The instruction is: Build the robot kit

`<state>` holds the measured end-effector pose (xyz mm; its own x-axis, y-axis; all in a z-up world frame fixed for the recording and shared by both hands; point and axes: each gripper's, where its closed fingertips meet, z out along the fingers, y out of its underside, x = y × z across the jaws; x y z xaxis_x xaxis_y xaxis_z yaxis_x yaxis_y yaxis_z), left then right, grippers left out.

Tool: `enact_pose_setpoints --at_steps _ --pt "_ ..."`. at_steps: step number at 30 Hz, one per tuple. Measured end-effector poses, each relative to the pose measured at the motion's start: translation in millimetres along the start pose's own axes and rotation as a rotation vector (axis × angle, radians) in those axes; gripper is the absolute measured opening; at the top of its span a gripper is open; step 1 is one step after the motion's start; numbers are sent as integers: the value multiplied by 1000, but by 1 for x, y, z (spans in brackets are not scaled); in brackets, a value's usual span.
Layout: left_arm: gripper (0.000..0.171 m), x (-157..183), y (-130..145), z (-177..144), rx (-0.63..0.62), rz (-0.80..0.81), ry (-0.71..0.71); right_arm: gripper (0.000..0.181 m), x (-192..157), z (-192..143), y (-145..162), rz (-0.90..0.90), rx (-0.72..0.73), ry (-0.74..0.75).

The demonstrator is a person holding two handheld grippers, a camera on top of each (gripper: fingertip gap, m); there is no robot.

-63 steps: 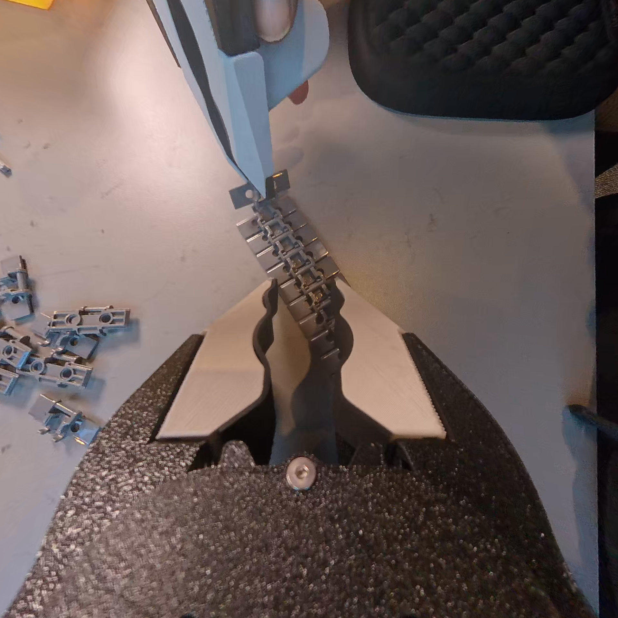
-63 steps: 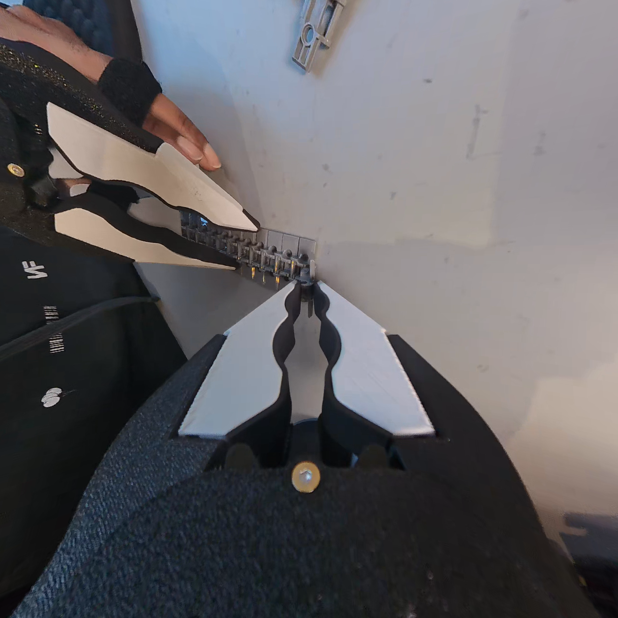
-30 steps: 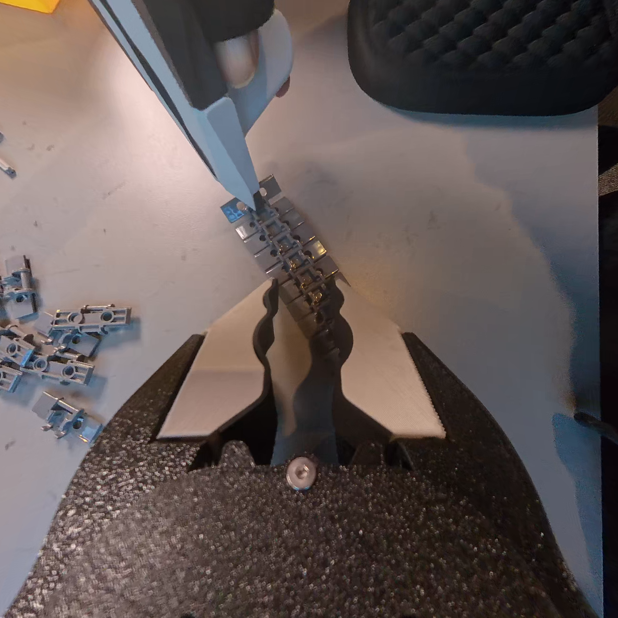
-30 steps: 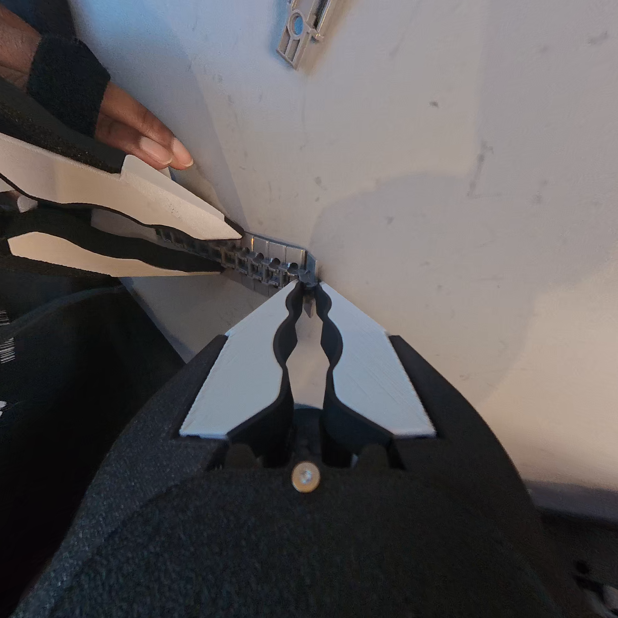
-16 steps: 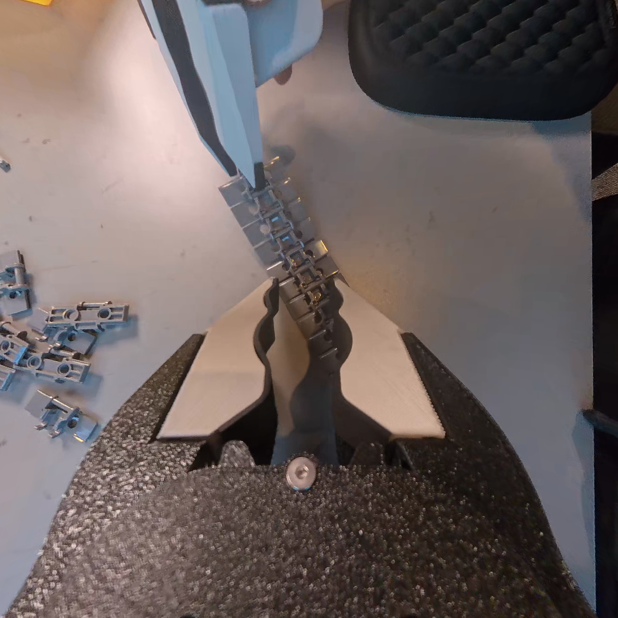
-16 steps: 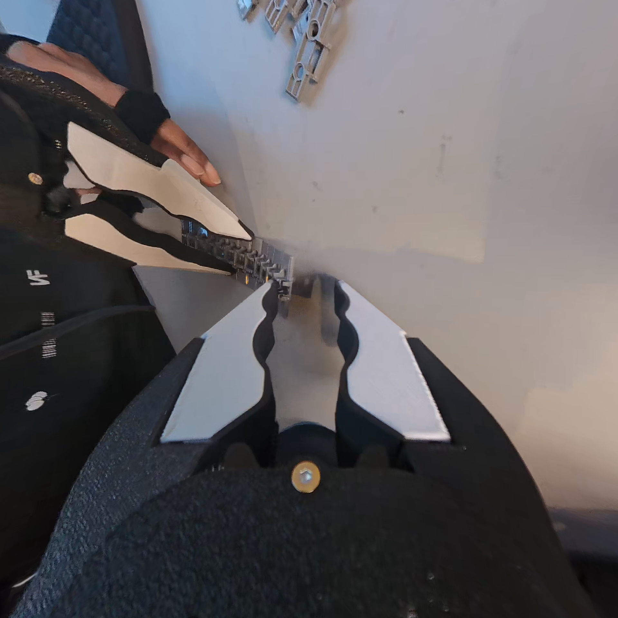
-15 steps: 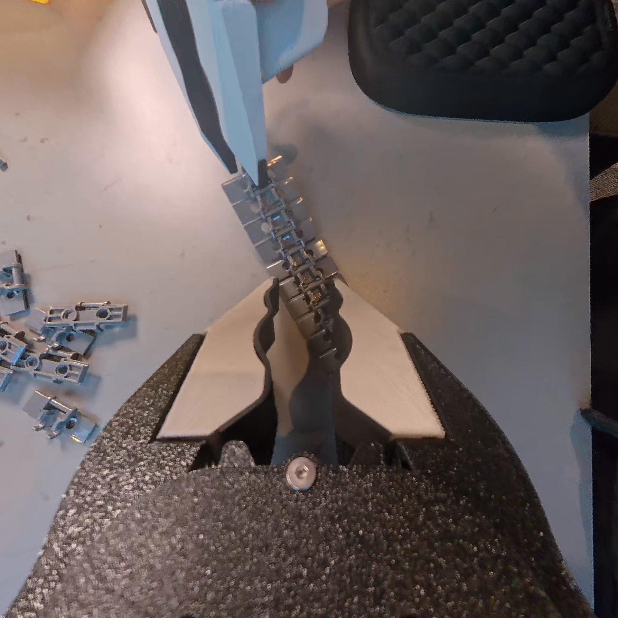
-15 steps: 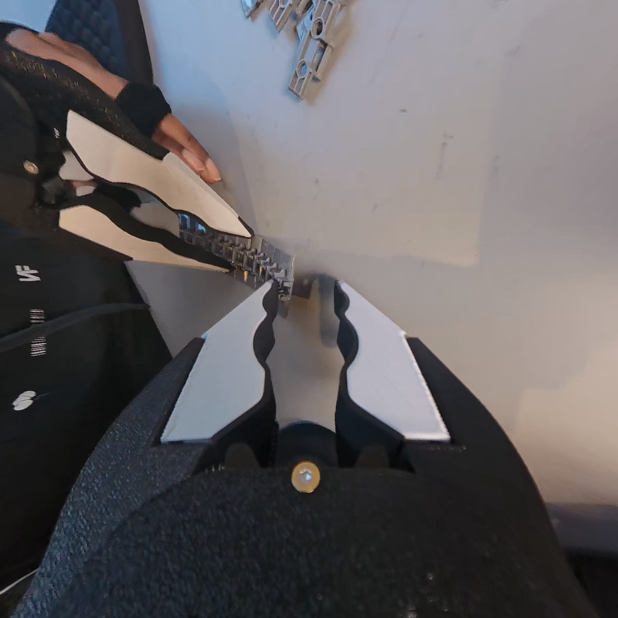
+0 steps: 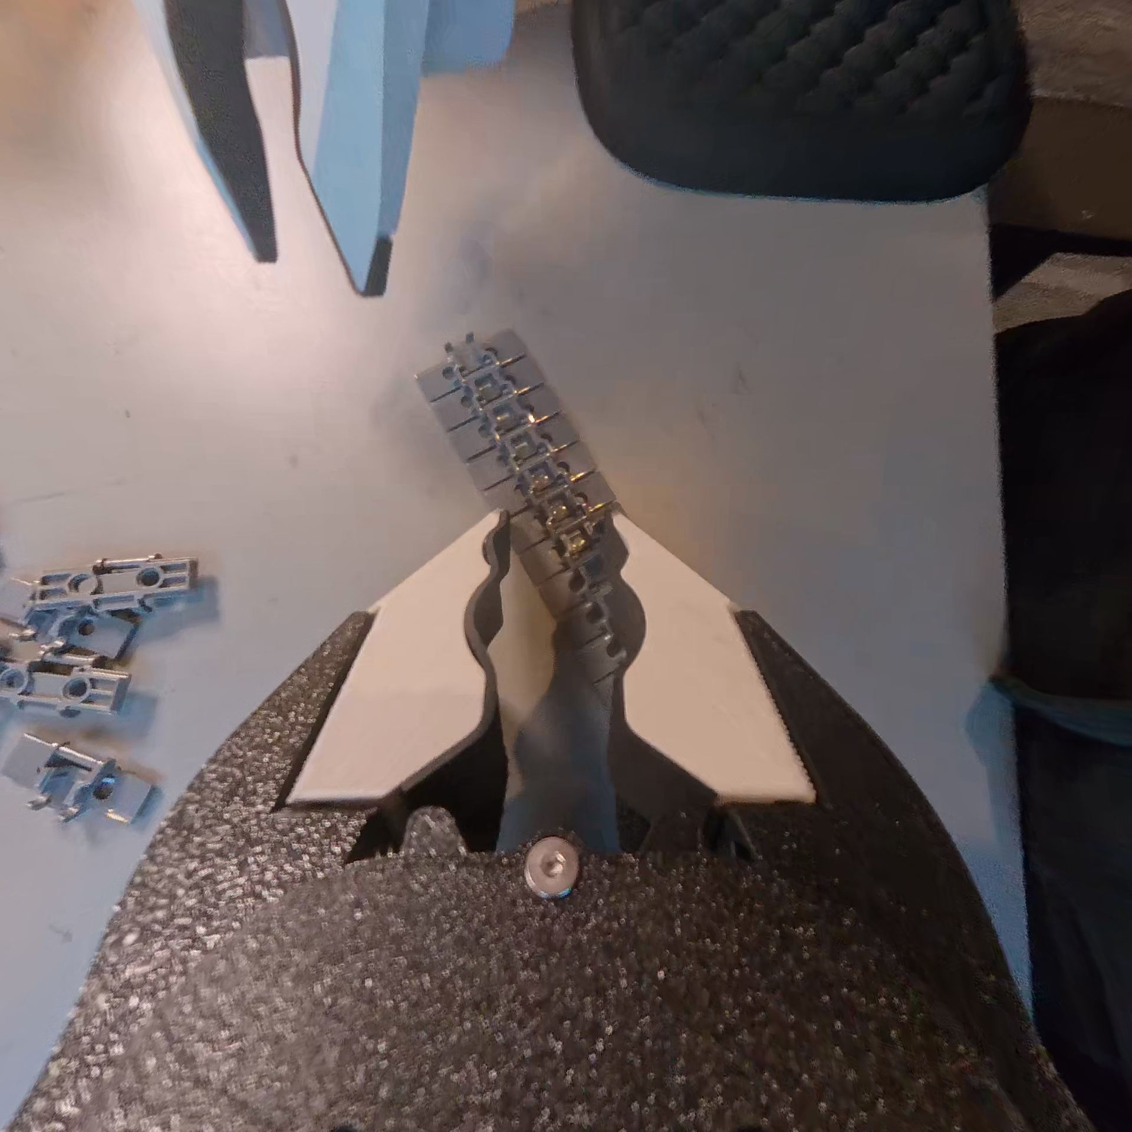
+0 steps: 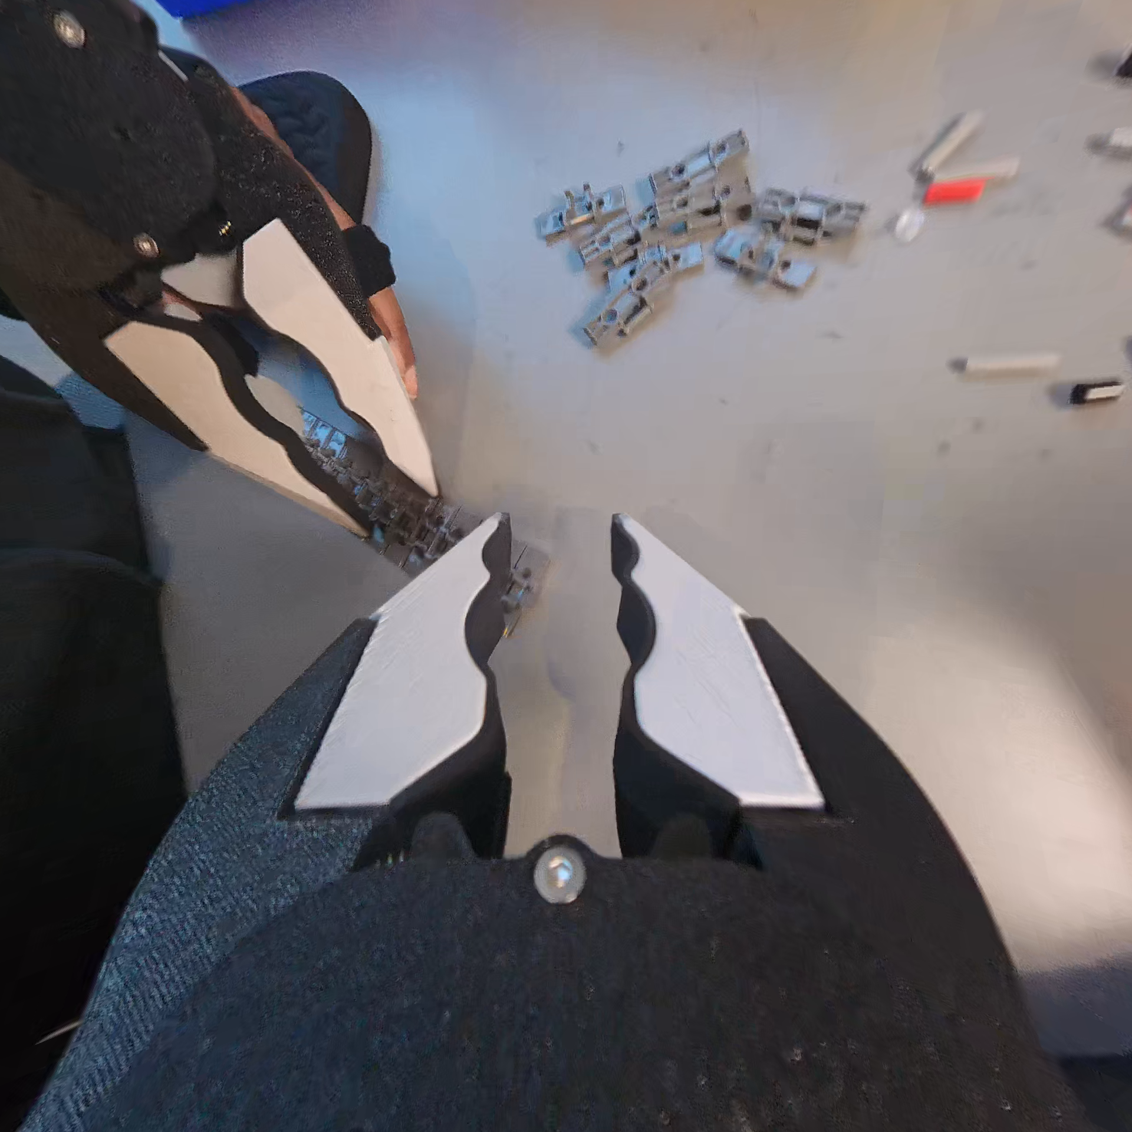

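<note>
My left gripper is shut on a short chain of grey track links. The chain sticks out forward past its fingertips and lies low over the pale table. My right gripper is open and empty, its jaws well apart. Its left finger stands just beside the chain's free end. In the left wrist view the right gripper hangs at the top left, clear of the chain. In the right wrist view the left gripper comes in from the left with a hand behind it.
Several loose grey links lie at the left; the pile shows farther out in the right wrist view. A red piece and small grey rods lie at the right. A black padded seat stands past the table's edge. The red piece is closer to my right gripper, around 15 cm from its tips; the left tips are 20 cm off.
My right gripper has opened, let go of the chain's end link and drawn back from it. The chain stays in my left gripper.
</note>
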<state>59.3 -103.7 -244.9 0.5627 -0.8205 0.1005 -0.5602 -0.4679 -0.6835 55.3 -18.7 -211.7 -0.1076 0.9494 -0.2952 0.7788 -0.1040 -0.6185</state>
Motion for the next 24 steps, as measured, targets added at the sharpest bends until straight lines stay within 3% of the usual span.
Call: enact_pose_setpoints --at_steps 3,8,12,15,18,24 --pt "31 -6 -11 -18 87 -33 30 32 1 13 -13 -132 61 75" --pt "29 -70 -7 -52 190 -152 -152 33 8 44 -36 -233 99 136" --pt "28 -102 9 -62 193 -214 -245 42 16 70 -46 -218 49 140" --pt "28 -109 12 -64 185 -191 -290 39 25 80 -49 -222 -6 179" --pt "28 -111 16 -62 156 -149 -321 16 22 78 -51 -241 -15 158" --pt "28 -99 6 -61 189 -21 -299 15 -12 52 -41 -269 19 -63"
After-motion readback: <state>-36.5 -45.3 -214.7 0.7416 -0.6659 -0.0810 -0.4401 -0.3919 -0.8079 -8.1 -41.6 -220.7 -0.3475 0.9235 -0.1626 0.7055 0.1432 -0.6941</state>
